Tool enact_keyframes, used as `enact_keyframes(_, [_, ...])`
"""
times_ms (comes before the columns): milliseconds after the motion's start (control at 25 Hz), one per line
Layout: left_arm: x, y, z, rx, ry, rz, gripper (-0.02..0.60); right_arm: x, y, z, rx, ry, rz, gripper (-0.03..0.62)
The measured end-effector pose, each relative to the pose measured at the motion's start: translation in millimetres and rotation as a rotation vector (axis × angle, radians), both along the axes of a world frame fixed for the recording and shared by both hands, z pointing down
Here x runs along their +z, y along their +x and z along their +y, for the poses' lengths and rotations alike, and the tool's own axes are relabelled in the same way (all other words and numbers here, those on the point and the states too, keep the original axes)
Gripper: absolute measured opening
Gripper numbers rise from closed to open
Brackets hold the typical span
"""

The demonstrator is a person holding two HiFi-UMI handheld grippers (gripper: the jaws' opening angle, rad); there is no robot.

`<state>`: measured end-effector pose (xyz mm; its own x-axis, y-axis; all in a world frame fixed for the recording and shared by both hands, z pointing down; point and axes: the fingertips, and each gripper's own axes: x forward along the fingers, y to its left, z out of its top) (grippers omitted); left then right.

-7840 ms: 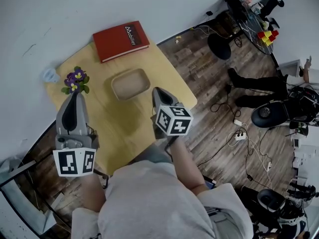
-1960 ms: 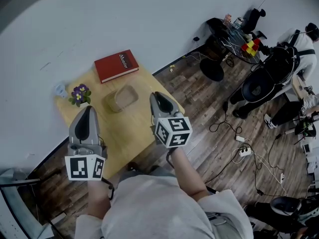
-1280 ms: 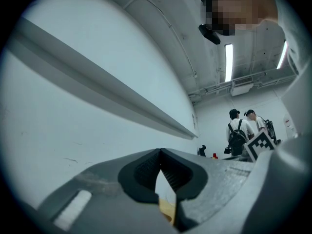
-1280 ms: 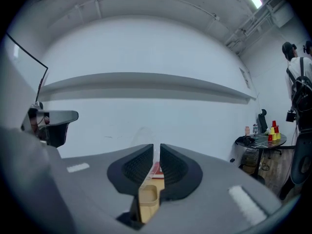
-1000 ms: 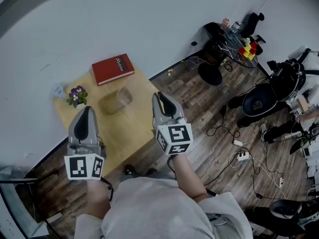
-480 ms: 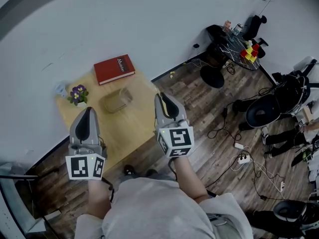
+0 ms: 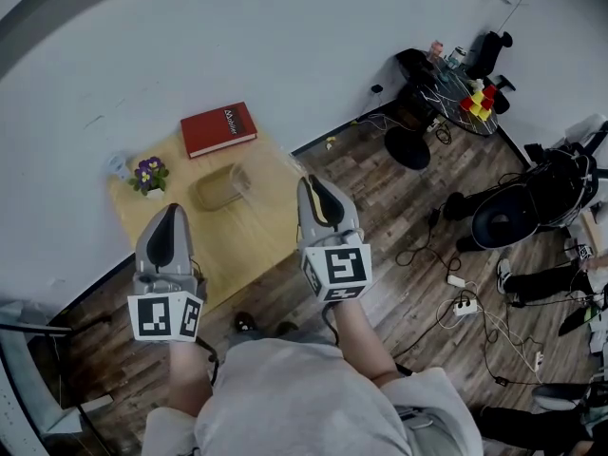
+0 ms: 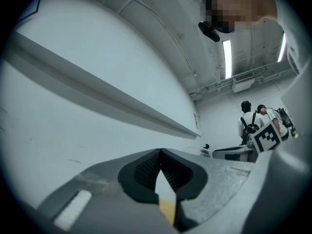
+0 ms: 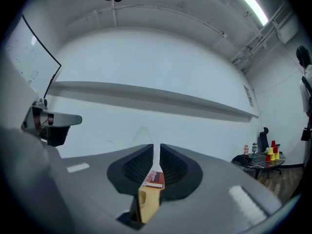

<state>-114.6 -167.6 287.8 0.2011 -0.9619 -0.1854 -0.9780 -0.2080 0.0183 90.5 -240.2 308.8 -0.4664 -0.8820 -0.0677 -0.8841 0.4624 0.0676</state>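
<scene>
Nothing picked up yet, I'd judge: my left gripper (image 7: 172, 209) closed tip to tip, my right gripper (image 7: 314, 181) down to a thin slit, both empty and held off the yellow table (image 7: 252, 240) where beige tray (image 7: 219, 187) and red book (image 7: 218, 128) lie.

2 claws (image 7: 169, 218) (image 7: 318, 186), 1 book (image 7: 219, 128), 1 tray (image 7: 221, 187)

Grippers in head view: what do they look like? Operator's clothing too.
The left gripper and right gripper are both grey tapered shells with black ribbed jaw pads. Each carries a white cube with black square markers at its rear: left cube, right cube. No cables show on them. The person wears a light grey short-sleeved top.
</scene>
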Motion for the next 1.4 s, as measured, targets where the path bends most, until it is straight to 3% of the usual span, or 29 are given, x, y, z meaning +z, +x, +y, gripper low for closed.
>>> enact_keyframes(1400, [-7.5, 26.3, 29.4, -0.052, 0.018, -0.020, 0.005, -12.4, 28.7, 24.9, -0.022, 0.045, -0.038, 0.043])
